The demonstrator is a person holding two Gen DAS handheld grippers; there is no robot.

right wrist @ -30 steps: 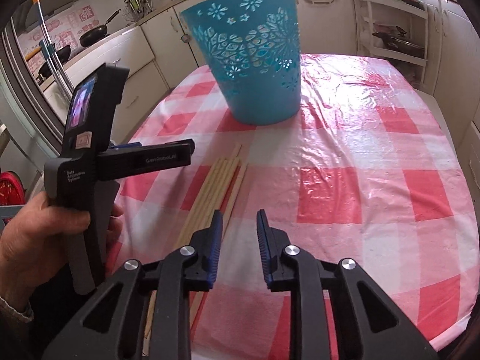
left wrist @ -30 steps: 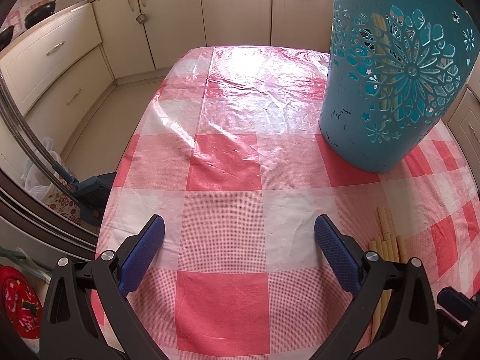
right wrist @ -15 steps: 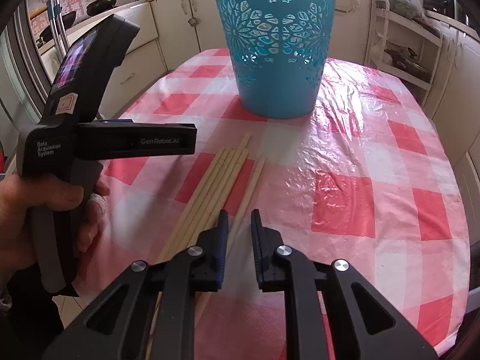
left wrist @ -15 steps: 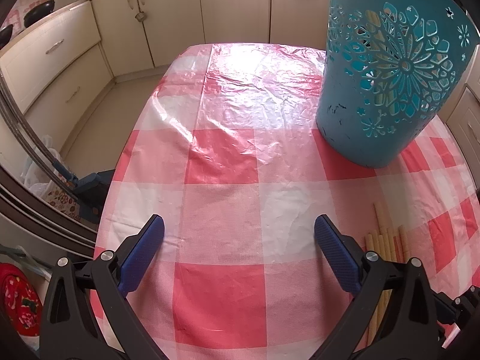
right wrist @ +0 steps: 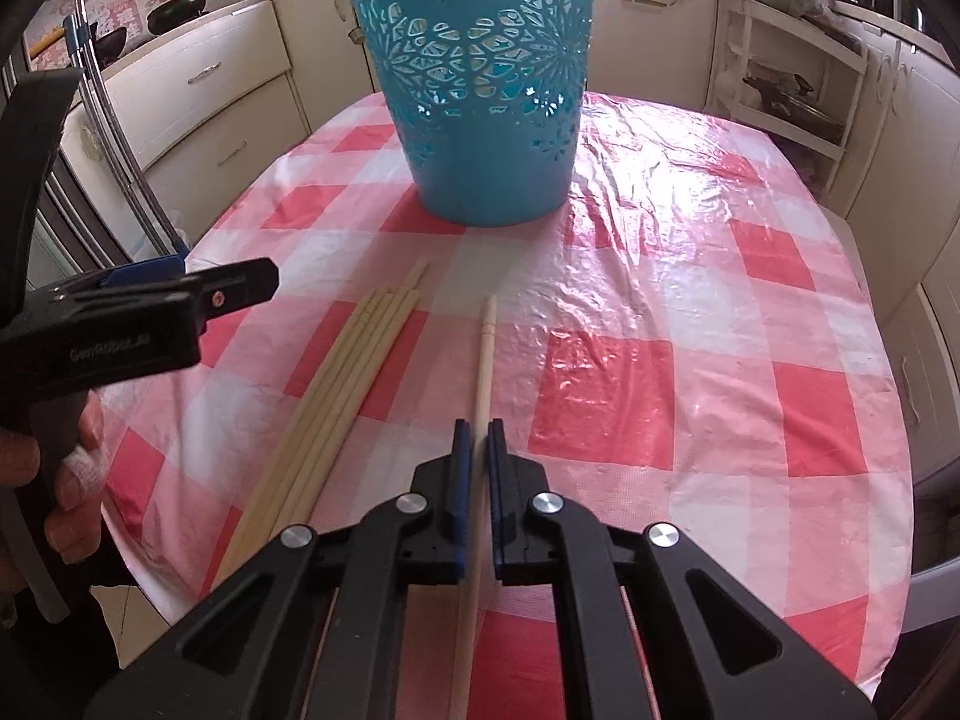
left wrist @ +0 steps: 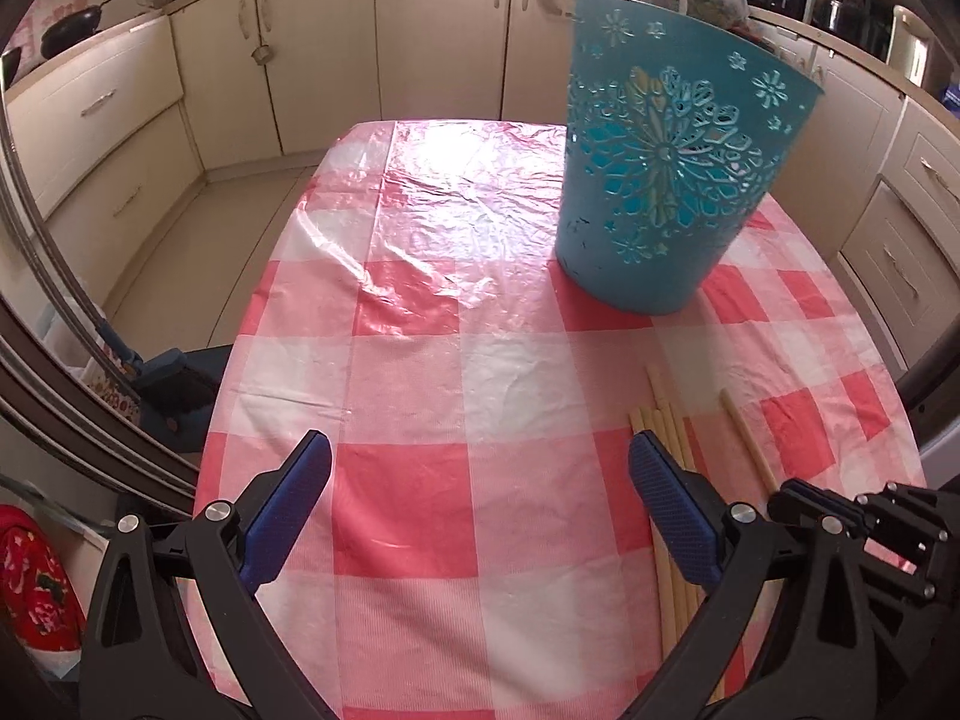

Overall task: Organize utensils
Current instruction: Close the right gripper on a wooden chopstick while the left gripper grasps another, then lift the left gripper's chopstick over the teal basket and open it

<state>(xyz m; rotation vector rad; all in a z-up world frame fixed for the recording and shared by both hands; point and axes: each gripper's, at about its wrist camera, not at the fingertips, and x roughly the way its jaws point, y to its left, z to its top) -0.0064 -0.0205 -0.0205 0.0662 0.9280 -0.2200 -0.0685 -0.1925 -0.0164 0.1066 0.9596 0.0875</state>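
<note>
Presently, your right gripper (right wrist: 479, 441): jaws just closed, pinching one chopstick (right wrist: 485, 354) near its middle, apart from the bundle (right wrist: 336, 384). Risk: stick pivots or slips when lifted toward the blue basket (right wrist: 480, 96). Left gripper (left wrist: 480, 498): wide open, empty.

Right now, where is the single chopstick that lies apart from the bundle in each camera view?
Left wrist view: the single chopstick lies at the lower right, right of the bundle, running toward the right gripper.
Right wrist view: it runs up the lower centre, clamped between the shut right gripper's blue pads, its tip toward the bucket.
Shared landmark: the blue bucket on the checked tablecloth.
</note>
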